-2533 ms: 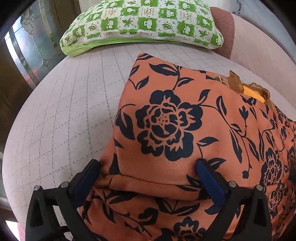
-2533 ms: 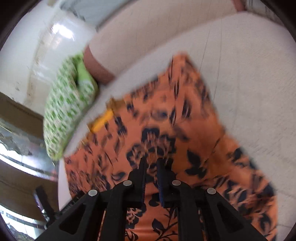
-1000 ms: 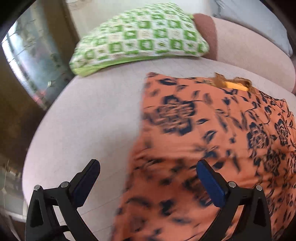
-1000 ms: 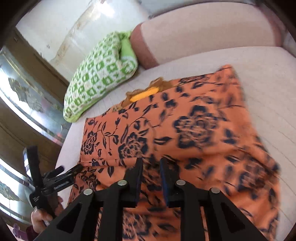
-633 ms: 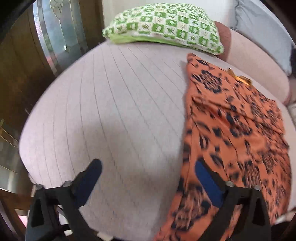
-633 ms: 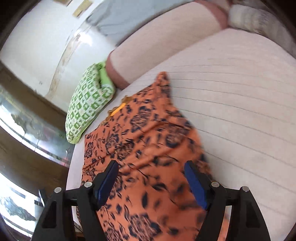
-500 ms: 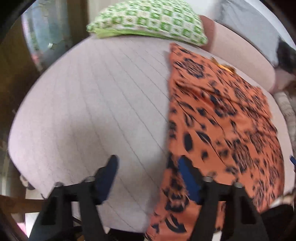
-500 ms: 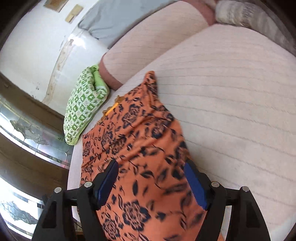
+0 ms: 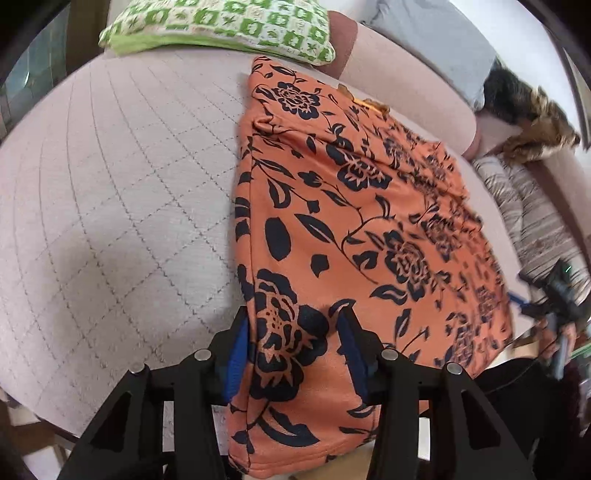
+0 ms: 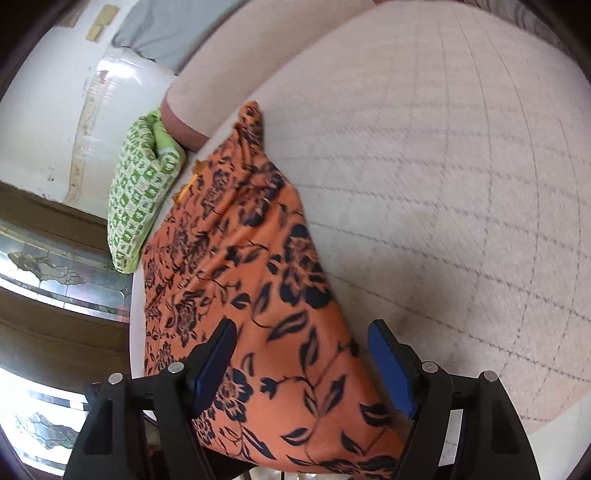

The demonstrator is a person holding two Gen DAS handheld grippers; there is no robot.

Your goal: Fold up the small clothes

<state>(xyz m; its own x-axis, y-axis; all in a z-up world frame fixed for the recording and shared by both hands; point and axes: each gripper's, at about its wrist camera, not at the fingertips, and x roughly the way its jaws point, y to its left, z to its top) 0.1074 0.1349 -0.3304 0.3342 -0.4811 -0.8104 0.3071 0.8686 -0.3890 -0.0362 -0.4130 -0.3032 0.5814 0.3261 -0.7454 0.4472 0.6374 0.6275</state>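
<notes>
We hold both grippers over the near edge of a pale quilted sofa seat (image 9: 110, 206), where an orange garment (image 9: 343, 221) printed with dark flowers lies spread flat. It runs from the near edge, where its hem hangs slightly over, back toward the backrest (image 9: 406, 77) at the far edge. A green-and-white checked cushion (image 9: 221, 26) rests at the far left corner of the seat, just beyond the garment's far corner.

Our left gripper (image 9: 297, 350) straddles the garment's near left corner. Its jaws are closing, with the cloth's left edge fold between the blue pads (image 9: 238, 350); the left pad sits at that edge and the right pad rests on the fabric, but we cannot tell that they pinch it yet.

Our right gripper (image 10: 303, 363) stands with its jaws spread wide over the garment's near right corner. The left pad is above the cloth and the right pad is just past its right edge, over bare seat; neither presses the fabric.

From the left wrist view, a striped cloth (image 9: 535, 221) and a furry dark item (image 9: 532, 107) lie at the seat's far right.
</notes>
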